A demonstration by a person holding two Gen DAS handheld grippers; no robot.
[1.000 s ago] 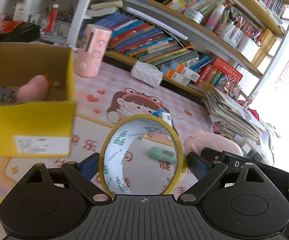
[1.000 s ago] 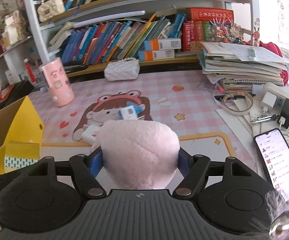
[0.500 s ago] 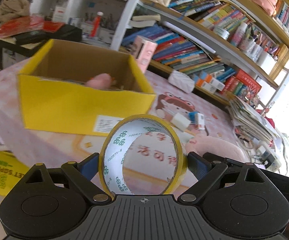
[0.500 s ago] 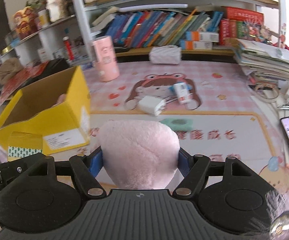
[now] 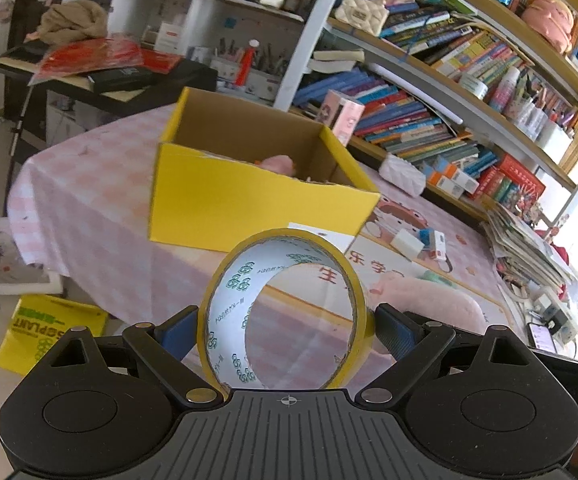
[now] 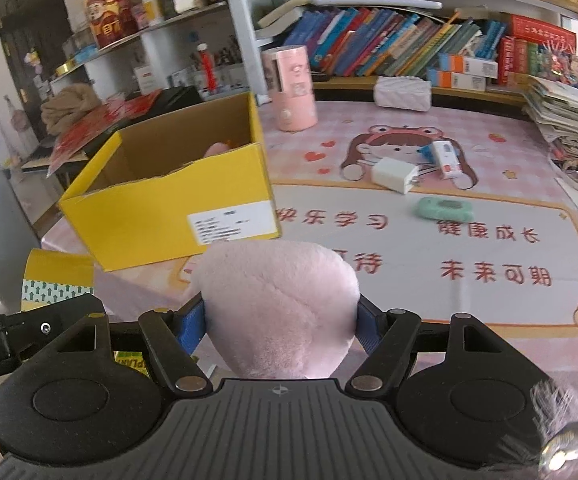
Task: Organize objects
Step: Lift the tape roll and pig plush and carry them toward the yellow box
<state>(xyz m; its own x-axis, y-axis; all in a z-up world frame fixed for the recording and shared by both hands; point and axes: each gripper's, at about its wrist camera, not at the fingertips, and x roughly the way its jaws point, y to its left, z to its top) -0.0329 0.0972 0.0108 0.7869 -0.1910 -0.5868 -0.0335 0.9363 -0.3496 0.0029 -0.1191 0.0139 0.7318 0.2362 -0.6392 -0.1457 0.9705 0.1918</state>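
My left gripper (image 5: 287, 330) is shut on a yellow roll of tape (image 5: 225, 304), held upright with its hole facing the camera. My right gripper (image 6: 281, 320) is shut on a pink plush toy (image 6: 279, 304); that toy also shows at the right of the left wrist view (image 5: 429, 300). A yellow cardboard box (image 5: 249, 204) stands open on the pink table mat ahead of both grippers, with a pink soft item (image 5: 277, 162) inside. In the right wrist view the yellow box (image 6: 177, 208) lies ahead to the left. On the mat lie a white charger (image 6: 393, 174), a small white-and-blue box (image 6: 445, 158) and a green case (image 6: 445, 209).
A pink cylinder (image 6: 291, 88) stands behind the box. Bookshelves (image 5: 429, 92) line the back wall, and a stack of papers (image 6: 569, 116) sits at the right. A phone (image 5: 543, 338) lies near the table's right edge. A yellow carton (image 5: 45, 332) sits on the floor left of the table.
Both grippers drew back from the table and swung left with their loads held. The yellow box, close at the left before, now sits farther off near mid-view, with the table edge and floor showing.
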